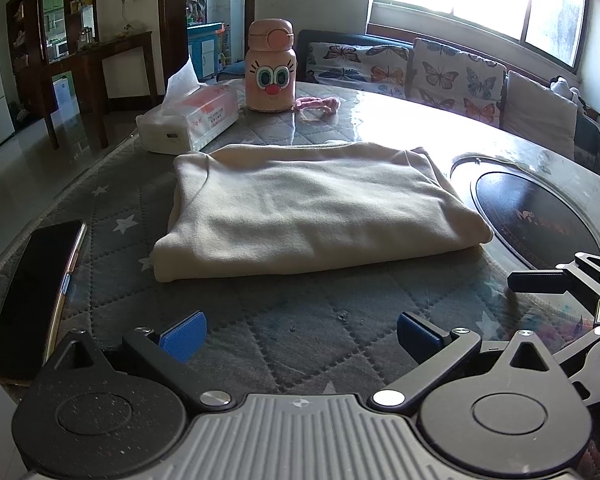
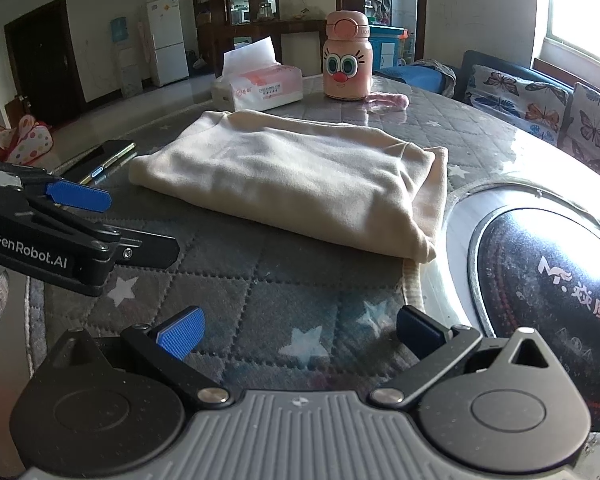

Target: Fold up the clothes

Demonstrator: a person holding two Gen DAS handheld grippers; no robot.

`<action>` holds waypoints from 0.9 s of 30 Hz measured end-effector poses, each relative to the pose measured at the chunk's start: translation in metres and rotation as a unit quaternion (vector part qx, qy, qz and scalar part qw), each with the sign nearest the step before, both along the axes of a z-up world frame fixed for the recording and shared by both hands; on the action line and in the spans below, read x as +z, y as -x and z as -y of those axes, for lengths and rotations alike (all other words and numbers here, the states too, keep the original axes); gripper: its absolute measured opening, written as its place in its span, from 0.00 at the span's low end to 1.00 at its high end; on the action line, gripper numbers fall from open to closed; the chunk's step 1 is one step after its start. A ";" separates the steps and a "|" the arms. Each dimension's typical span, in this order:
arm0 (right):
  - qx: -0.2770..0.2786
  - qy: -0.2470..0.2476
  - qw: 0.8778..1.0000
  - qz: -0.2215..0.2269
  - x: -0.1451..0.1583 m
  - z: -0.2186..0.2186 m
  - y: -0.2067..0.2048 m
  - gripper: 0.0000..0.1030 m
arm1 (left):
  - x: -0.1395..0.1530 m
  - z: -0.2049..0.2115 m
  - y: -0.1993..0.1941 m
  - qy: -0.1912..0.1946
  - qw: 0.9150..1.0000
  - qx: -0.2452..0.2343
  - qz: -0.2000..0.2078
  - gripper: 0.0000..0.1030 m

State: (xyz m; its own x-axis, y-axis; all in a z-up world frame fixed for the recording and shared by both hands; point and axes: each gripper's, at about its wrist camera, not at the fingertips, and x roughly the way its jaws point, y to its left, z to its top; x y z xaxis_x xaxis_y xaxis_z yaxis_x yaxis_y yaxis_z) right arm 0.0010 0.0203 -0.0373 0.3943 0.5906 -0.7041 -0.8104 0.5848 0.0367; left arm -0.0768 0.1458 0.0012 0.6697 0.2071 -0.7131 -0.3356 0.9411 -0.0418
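Lying at 12 o'clock of both grippers, the folded cream fleece garment [image 1: 312, 208] is running 9-to-3. Left gripper [image 1: 300, 334] and right gripper [image 2: 298, 334] are hovering near it, fingers apart, empty.

I see the folded garment [image 1: 308, 208] mid-frame, phone [image 1: 36, 300] lower left, tissue pack [image 1: 188, 120] and bottle [image 1: 271, 68] above it.

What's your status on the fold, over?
Left gripper open, empty. Right gripper open, empty. Cloth folded flat on table. Phone left of it, clear.
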 end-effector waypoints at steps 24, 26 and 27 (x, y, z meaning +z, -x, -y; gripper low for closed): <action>0.000 0.007 1.000 0.021 -0.004 -0.002 0.006 1.00 | -0.001 0.000 0.001 0.002 1.000 0.002 0.000 1.00; 0.000 0.005 1.000 0.021 -0.004 -0.001 0.006 1.00 | -0.001 0.001 0.001 0.002 1.000 0.002 0.001 1.00; 0.000 0.004 1.000 0.021 -0.004 -0.001 0.006 1.00 | -0.001 0.000 0.002 0.002 1.000 0.002 0.001 1.00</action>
State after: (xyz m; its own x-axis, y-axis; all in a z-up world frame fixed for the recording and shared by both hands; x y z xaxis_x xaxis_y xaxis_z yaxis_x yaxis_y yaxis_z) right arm -0.0050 0.0210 -0.0411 0.4244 0.5844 -0.6916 -0.8110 0.5850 -0.0033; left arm -0.0783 0.1454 0.0007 0.6710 0.2069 -0.7120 -0.3389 0.9397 -0.0464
